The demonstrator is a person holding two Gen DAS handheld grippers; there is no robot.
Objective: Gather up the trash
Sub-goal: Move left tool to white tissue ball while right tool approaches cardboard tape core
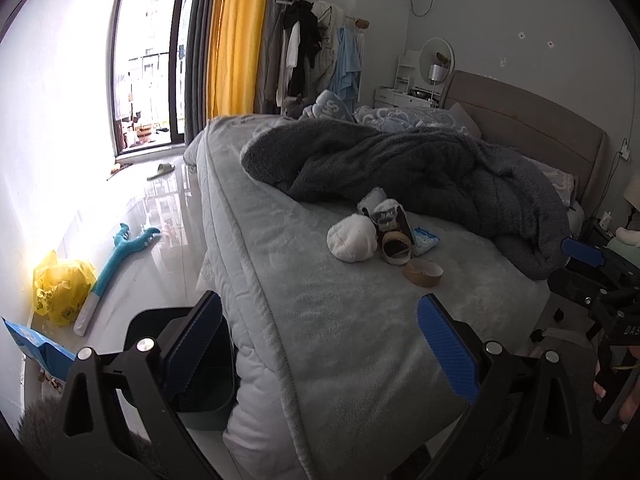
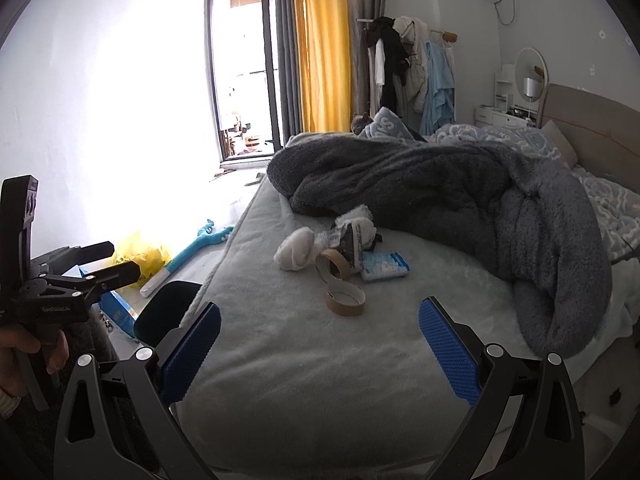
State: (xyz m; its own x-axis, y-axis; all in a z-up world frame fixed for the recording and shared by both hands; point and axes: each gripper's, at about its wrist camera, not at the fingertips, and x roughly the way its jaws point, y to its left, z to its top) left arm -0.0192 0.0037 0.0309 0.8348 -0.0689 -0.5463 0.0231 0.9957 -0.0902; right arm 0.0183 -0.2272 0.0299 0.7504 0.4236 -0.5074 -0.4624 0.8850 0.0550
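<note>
Bed, tape rings (print unreadable)

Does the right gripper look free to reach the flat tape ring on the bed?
Probably yes. The right gripper is open, aimed at the tape ring, with only bare bed between them.

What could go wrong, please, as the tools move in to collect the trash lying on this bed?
1. The cardboard tape ring lies flat on the soft bedspread, so fingers may press it in rather than grip it.
2. The tissue pack and white plush item sit among the trash and could be binned by mistake.
3. The dark bin stands low beside the bed; drops might miss.
</note>
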